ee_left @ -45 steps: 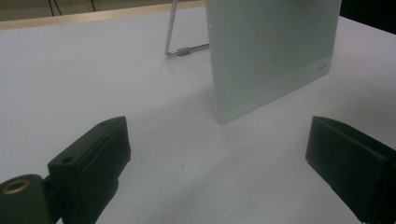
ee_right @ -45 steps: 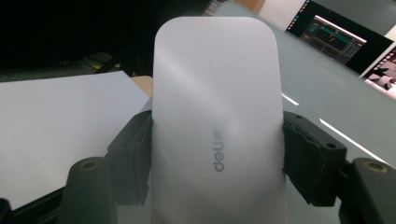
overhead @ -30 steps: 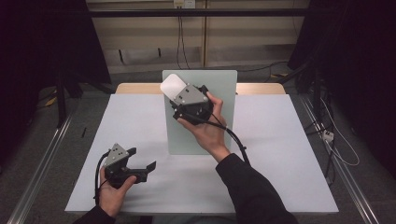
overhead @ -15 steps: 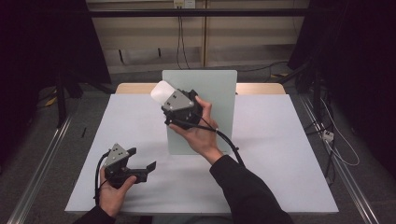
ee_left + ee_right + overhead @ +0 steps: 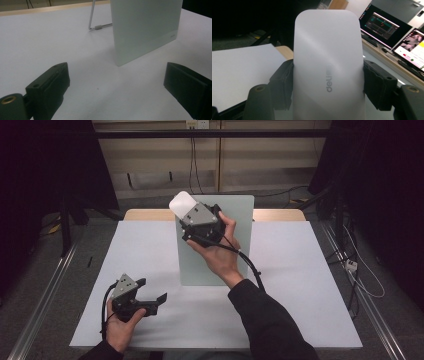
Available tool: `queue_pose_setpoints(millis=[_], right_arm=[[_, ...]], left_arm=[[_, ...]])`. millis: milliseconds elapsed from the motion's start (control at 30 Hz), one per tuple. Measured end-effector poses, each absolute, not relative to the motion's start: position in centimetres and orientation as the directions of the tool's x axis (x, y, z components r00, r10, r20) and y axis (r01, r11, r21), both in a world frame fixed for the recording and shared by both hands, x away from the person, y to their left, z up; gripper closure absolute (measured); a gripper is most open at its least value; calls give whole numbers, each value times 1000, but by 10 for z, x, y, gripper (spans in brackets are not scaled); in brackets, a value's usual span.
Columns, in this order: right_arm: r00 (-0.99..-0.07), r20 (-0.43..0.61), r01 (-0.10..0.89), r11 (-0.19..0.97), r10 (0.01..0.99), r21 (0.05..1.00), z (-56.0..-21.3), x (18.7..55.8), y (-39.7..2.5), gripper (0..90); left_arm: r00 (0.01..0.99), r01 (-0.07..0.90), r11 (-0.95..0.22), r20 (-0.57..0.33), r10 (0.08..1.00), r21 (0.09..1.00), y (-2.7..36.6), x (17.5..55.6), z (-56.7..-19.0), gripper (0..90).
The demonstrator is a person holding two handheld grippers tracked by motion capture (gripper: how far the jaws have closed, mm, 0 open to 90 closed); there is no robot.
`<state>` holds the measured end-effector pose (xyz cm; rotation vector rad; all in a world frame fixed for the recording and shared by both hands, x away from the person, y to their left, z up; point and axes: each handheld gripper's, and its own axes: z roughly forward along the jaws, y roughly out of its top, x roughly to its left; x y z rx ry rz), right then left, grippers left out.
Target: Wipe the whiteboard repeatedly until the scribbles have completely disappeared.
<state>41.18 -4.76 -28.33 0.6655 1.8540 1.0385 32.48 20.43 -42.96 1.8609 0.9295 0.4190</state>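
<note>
Right gripper view: your right gripper (image 5: 328,82) clamps a white eraser (image 5: 328,62) (branded) between its jaws; left gripper (image 5: 150,295) gapes.

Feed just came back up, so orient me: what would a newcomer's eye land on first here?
The white eraser, clamped between the right claw's jaws and held up above the table's far middle. Below it, a pale green board stands upright on a wire stand. The left claw rests open near the table's front left.

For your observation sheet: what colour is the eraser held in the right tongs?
White, with grey lettering; the eraser shows best in the right gripper view.
</note>
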Motion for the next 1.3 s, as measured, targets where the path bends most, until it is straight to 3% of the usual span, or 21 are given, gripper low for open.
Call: queue_pose_setpoints(millis=[167, 467, 633, 1033, 1300], right_arm=[[-455, -473, 22, 540, 755, 841, -288, 410, -43, 316], [-573, -472, 30, 592, 671, 806, -329, 397, -18, 316], [-588, -469, 30, 597, 659, 802, -334, 395, -15, 316], [-462, -458, 35, 532, 760, 846, -300, 403, -61, 316], [-443, -455, 50, 528, 772, 848, -309, 396, -81, 316]], left_arm=[[652, 414, -236, -105, 751, 879, 204, 325, -430, 63], [649, 415, -234, -106, 753, 879, 204, 325, -430, 63], [650, 413, -234, -105, 753, 880, 204, 325, -430, 63], [650, 415, -235, -106, 753, 879, 204, 324, -429, 63], [655, 411, -241, -100, 749, 879, 202, 325, -430, 63]])
